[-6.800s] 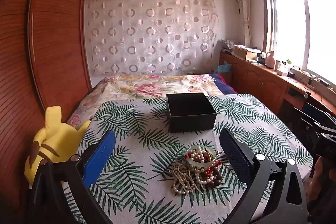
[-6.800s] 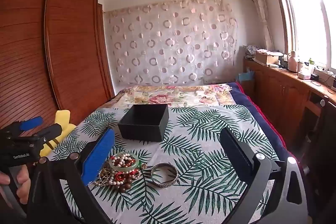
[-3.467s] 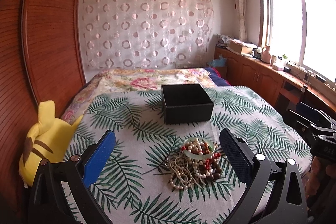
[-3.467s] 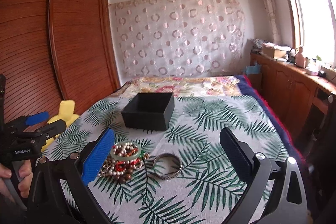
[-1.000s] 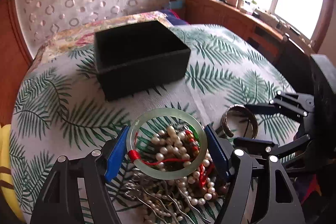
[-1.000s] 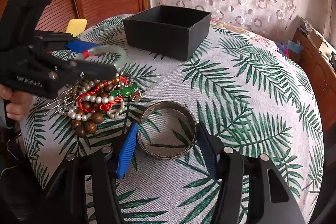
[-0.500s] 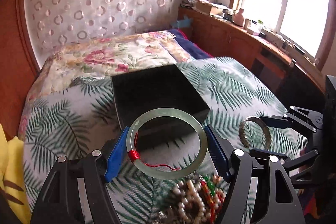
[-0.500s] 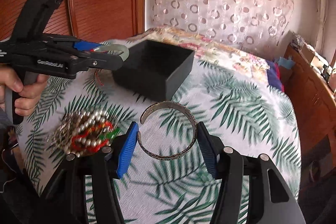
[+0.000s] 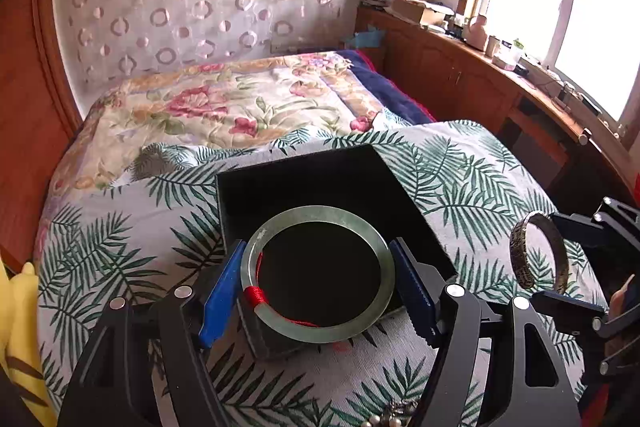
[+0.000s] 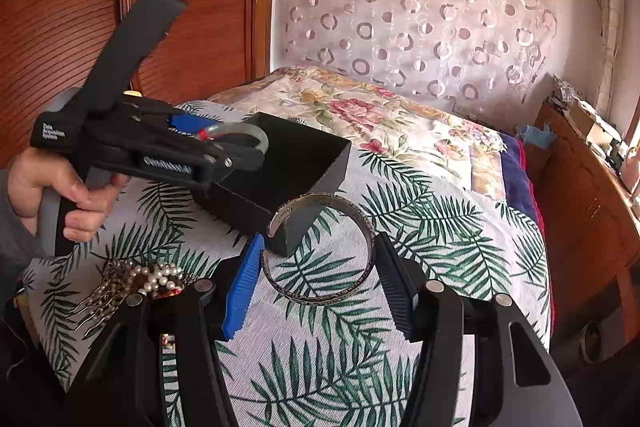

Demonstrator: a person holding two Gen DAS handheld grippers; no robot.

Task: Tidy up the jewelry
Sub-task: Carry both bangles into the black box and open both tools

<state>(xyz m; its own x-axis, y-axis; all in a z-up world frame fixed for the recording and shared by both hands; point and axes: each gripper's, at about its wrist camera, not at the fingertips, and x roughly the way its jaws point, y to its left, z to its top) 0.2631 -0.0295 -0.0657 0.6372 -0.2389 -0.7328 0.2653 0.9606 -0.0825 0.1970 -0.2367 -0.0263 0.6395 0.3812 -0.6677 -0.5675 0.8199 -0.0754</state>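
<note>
My left gripper (image 9: 318,279) is shut on a pale green jade bangle (image 9: 352,223) with a red thread wrap, held above the open black box (image 9: 304,179). In the right wrist view the bangle (image 10: 252,133) hangs over the box (image 10: 312,155). My right gripper (image 10: 318,267) is shut on a dark metal cuff bracelet (image 10: 360,217), held above the bedcover just right of the box. The cuff (image 9: 520,259) also shows at the right of the left wrist view. A pile of pearl and bead jewelry (image 10: 148,281) lies on the cover at the left.
The leaf-print cover (image 10: 420,227) lies over a bed with a floral quilt (image 9: 224,107) behind. A yellow plush toy (image 9: 20,327) sits at the left edge. A wooden wardrobe (image 10: 80,7) stands left, and a wooden counter (image 9: 480,75) under the window stands right.
Both grippers closed on their pieces and lifted them from the cover. The left gripper has carried the jade bangle forward over the box; the right has raised the cuff beside the box.
</note>
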